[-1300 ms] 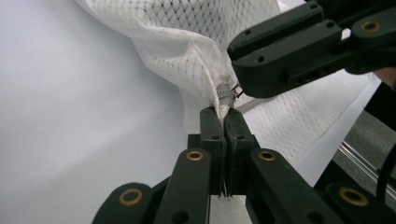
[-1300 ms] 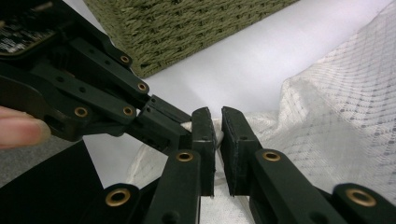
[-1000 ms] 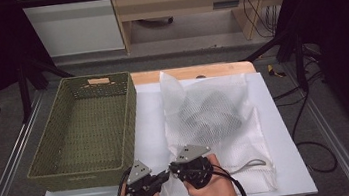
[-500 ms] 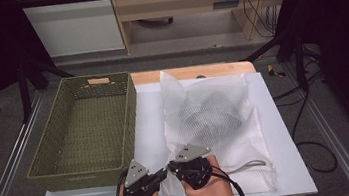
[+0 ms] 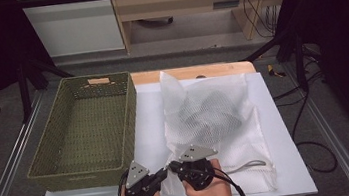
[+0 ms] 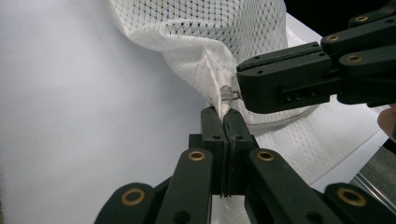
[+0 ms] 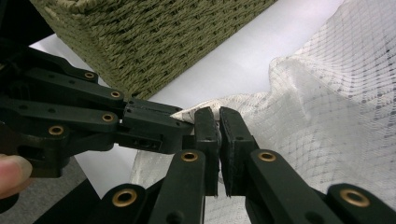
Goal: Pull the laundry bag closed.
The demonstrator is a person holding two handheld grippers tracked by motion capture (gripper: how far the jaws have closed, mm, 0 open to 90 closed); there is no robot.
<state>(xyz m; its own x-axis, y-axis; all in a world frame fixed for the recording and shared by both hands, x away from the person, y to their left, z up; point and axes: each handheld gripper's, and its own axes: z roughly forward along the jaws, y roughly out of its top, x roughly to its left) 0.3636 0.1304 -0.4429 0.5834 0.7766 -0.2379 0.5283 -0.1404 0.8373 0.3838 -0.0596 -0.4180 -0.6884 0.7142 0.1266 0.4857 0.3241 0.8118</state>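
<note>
Mesh bag (image 5: 215, 118) — white, diamond-net pattern, dark contents showing through. Basket (image 5: 85, 126) — olive-green weave. Table (image 5: 146, 111) — white. 2 grippers — black.

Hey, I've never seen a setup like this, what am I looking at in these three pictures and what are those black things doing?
A person sits at a white table and holds a black two-jaw tool in each hand. One camera looks down from above; the others ride on each tool, looking along its jaws. On the table lie a green basket and a white mesh bag with something dark inside. The left tool and the right tool meet at the bag's near corner, both shut on its mesh, by a small metal zip pull.
</note>
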